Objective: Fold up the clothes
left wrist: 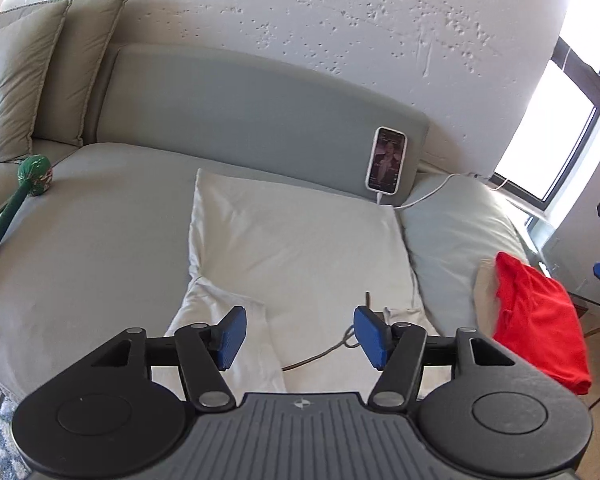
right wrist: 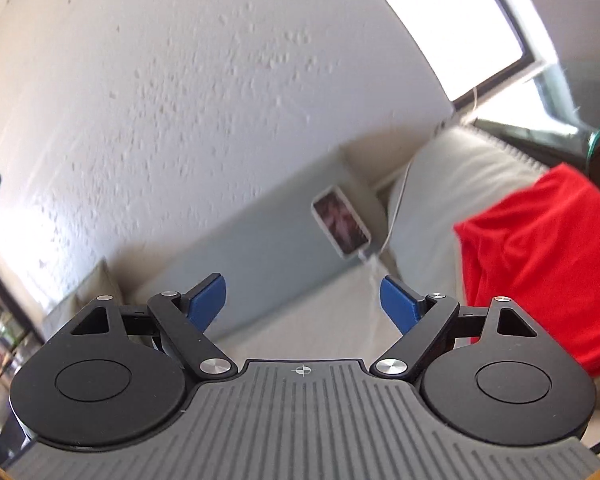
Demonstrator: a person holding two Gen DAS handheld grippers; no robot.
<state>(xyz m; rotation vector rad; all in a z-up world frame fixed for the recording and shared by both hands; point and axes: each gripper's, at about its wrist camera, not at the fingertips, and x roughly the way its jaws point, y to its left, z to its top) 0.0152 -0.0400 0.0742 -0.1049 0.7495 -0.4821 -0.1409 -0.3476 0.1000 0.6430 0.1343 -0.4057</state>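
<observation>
Both the left tongs (left wrist: pixel 298 336) and the right tongs (right wrist: pixel 302 304) were held apart and empty above the white garment (left wrist: pixel 300 248); the red garment (left wrist: pixel 540 320) was draped just right of it.

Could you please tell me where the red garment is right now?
In both wrist views the red garment hangs at the right over the sofa arm.

R hand-held gripper (right wrist: pixel 302 304) jaws wide apart, nothing btwn. Red garment (right wrist: pixel 540 256) at 3 o'clock on sofa arm (right wrist: pixel 440 176). Blurred phone (right wrist: pixel 342 226) w/ cable, 1 o'clock, against backrest (right wrist: pixel 260 240).
</observation>
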